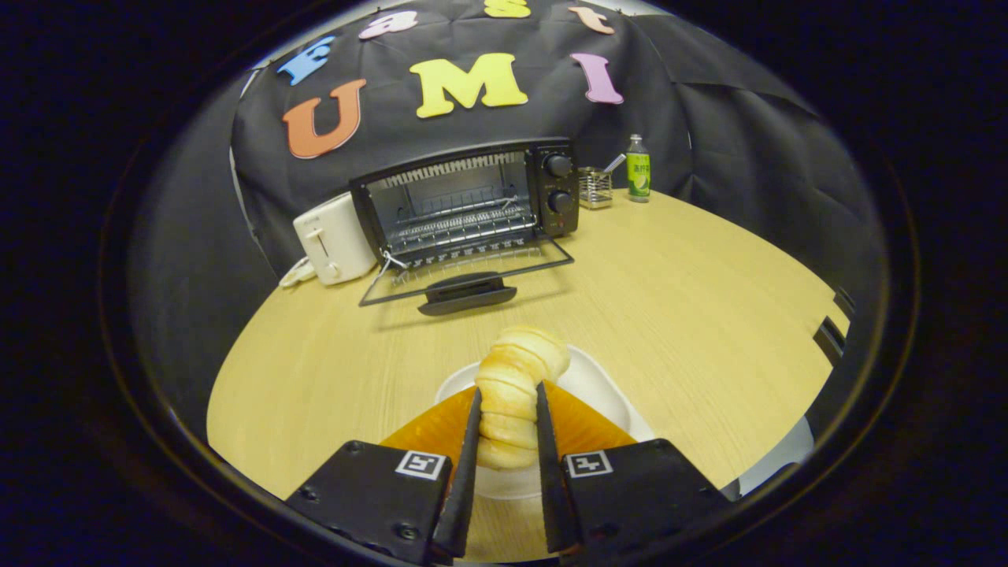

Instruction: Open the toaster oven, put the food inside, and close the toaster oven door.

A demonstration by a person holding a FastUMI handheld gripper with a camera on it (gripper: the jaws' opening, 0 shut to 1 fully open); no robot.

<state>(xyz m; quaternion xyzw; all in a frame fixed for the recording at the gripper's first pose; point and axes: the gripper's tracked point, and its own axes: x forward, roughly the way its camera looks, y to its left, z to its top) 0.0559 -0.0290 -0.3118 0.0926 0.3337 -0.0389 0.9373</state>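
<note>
A black toaster oven [472, 201] stands at the back of the round wooden table, its glass door [468, 279] folded down flat and its wire rack bare inside. My gripper [508, 398] is shut on a pale, ridged bread roll [516, 378], both fingers pressing its sides. The roll sticks out ahead of the fingertips, pointing toward the oven. Under it lies a white plate [598, 386], close to the table's near edge. The roll's rear end is hidden between the fingers.
A white pop-up toaster [335, 236] sits against the oven's left side. To the oven's right stand a small wire-mesh holder [595, 187] and a green bottle [638, 168]. Bare wooden tabletop [709, 299] lies between plate and oven door.
</note>
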